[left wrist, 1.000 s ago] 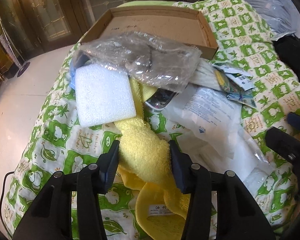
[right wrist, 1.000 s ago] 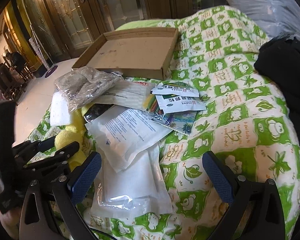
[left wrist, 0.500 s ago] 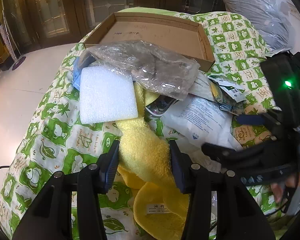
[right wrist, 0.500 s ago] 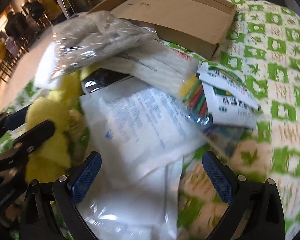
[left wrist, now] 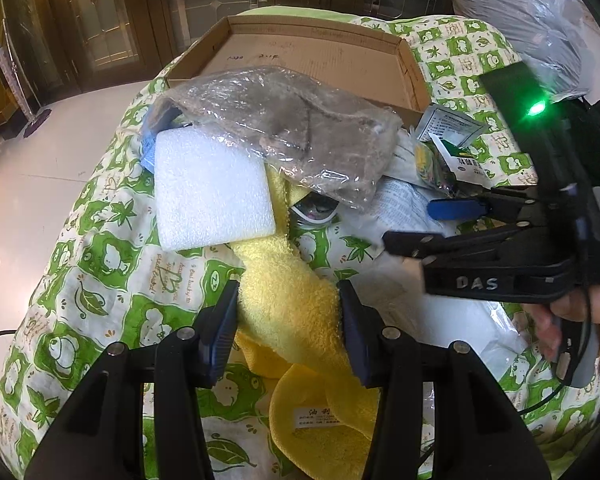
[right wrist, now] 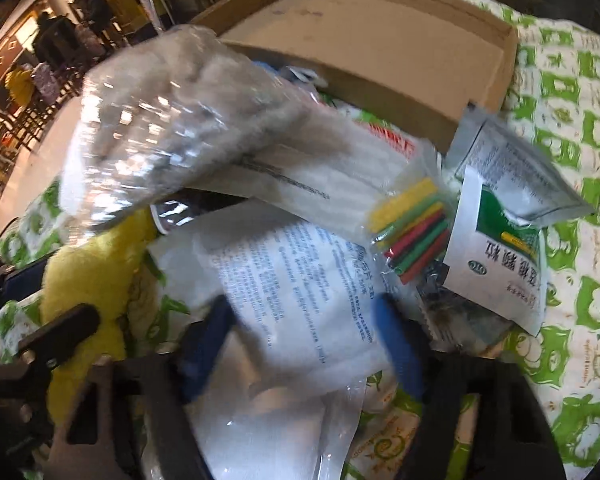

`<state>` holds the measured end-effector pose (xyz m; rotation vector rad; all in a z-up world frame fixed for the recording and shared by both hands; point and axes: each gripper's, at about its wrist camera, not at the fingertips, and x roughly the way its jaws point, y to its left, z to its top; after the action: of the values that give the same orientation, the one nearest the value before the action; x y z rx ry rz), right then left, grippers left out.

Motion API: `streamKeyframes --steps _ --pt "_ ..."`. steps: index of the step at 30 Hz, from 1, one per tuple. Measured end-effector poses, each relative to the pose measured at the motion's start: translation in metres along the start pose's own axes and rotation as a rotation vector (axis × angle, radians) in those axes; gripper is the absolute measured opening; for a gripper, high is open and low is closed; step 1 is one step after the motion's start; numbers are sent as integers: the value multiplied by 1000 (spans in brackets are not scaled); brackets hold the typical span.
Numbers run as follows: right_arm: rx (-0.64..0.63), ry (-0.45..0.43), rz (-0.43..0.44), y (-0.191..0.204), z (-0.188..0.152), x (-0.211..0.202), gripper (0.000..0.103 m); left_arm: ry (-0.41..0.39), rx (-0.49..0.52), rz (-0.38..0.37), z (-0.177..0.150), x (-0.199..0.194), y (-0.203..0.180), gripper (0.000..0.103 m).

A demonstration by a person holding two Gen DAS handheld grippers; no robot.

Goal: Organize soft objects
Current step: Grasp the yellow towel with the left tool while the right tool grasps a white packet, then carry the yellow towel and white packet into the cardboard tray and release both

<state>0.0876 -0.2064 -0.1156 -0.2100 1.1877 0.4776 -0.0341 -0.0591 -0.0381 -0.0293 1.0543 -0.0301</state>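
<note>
My left gripper is shut on a yellow towel that lies on the green patterned cover. A white foam block and a clear bag of grey stuff lie just beyond it. My right gripper has its blue pads on both sides of a white printed plastic packet, partly closed around it. The right gripper also shows from the side in the left wrist view. The yellow towel shows at the left of the right wrist view.
An open shallow cardboard box sits at the far end of the pile. Sachets and a bag of coloured tubes lie to the right. A large plastic-wrapped bundle lies at the back right. White floor lies on the left.
My right gripper moved forward and left over the pile and narrowed its jaws around the white printed packet. My left gripper stayed shut on the yellow towel.
</note>
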Motion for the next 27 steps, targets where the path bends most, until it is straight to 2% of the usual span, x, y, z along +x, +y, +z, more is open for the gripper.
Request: streamKeyframes --steps 3,6,9,20,27 --pt "-29 0 17 4 -1 -3 32 -4 -3 -5 -1 -1 1 46" --pt "-35 4 16 6 -3 1 27 -4 -5 -7 -1 -2 3 46" --pt "-3 -5 43 5 -13 -12 23 -9 -8 -10 -3 -4 5 46" --pt "11 -50 134 0 -42 -67 20 -11 -12 -19 -3 -8 8 46" --pt "-8 -70 159 -3 -44 -104 20 -18 -6 -23 2 -18 8 46"
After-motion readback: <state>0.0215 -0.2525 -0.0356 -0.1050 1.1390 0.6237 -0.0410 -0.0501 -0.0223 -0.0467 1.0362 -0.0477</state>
